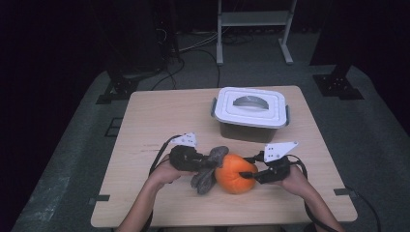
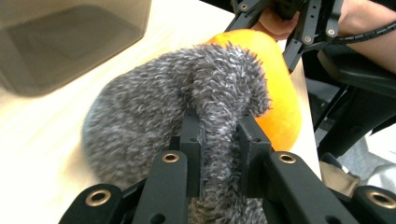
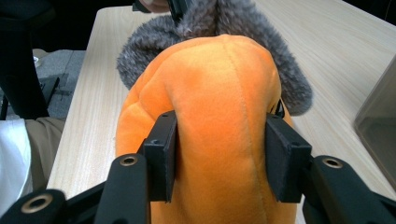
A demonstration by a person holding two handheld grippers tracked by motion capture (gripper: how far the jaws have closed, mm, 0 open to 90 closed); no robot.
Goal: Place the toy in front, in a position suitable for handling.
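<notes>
Right now your left tool (image 1: pixel 205 166) pinches the grey fuzzy leaf (image 2: pixel 187 107), while your right tool (image 1: pixel 249 175) clamps the orange plush pumpkin (image 3: pixel 219 116) on the worktop (image 1: pixel 159 116), probably steadying it for lifting toward the lidded box (image 1: pixel 251 113).

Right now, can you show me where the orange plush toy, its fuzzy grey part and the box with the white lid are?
orange plush toy (image 1: pixel 235 173), high view, middle of its round body.
fuzzy grey part (image 2: pixel 154 112), left gripper view, its wide furry middle.
box with the white lid (image 1: pixel 227 108), high view, lid's left side.

Dark room, grey floor (image 1: pixel 382 145), a white metal stand (image 1: pixel 254 19) behind the table (image 1: pixel 145 125).
</notes>
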